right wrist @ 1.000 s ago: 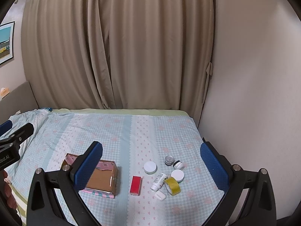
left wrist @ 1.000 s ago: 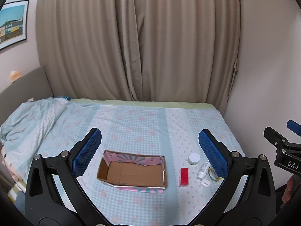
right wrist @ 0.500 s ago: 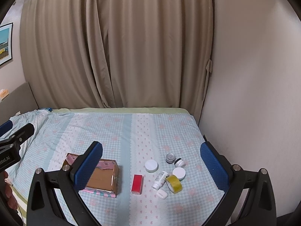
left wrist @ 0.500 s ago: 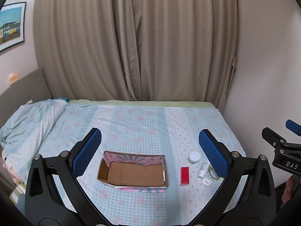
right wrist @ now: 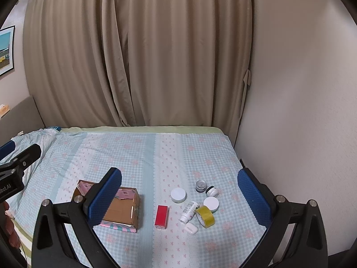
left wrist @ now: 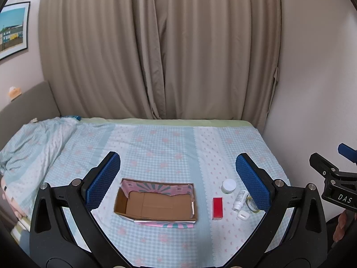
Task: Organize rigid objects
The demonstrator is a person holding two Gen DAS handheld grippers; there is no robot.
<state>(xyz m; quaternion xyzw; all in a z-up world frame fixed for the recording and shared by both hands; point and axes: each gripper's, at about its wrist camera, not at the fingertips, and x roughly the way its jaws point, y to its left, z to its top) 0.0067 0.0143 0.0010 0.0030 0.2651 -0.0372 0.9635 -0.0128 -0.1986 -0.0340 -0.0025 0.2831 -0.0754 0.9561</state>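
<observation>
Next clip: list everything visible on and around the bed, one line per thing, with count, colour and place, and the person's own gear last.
cardboard box: 1, brown with pink patterned flaps, open and empty, left of the small items
red box: 1, red, lying flat between cardboard box and bottle
white bottle: 1, white, lying on its side beside the tape
tape roll: 1, yellow, right of the bottle
white case: 1, white, nearest the camera
white-lidded jars: 2, white, one by the tape
small jars: 2, one silver-lidded, one black-and-white, farthest back
bed sheet: 1, light blue check with pink
curtains: beige, behind bed
picture: 1, left wall
left gripper: open, empty
right gripper: open, empty
</observation>
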